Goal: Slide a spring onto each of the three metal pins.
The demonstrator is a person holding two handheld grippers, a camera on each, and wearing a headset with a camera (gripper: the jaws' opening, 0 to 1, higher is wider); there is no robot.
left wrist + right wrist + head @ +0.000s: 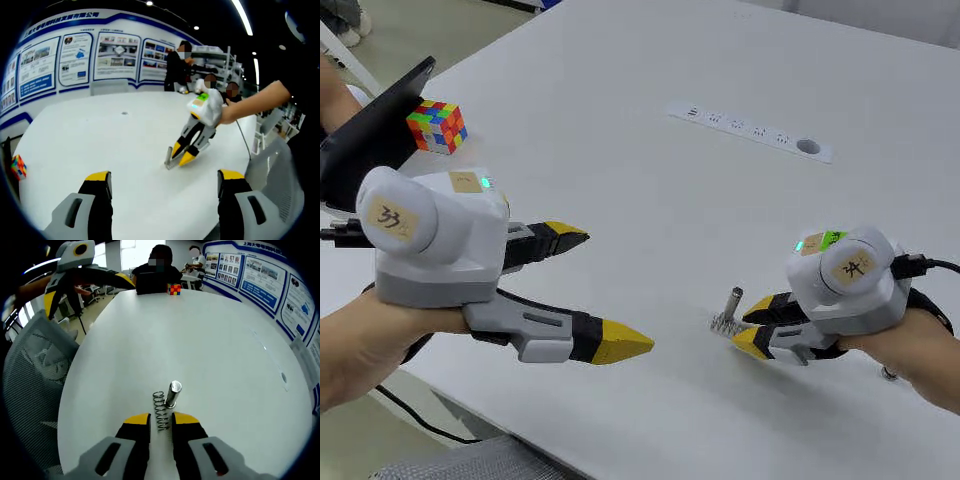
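A coiled silver wire spring (160, 410) lies on the white table (650, 200), one end clamped between the nearly closed jaws of the right gripper (161, 421), beside a short, shiny metal pin (173, 392). The left gripper (618, 290) hovers well apart, jaws wide.

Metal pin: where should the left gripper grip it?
Probably low on the shaft of the metal pin, from the head view's left: it stands roughly upright, its top must stay free, and the spring and right gripper crowd its near-right side.
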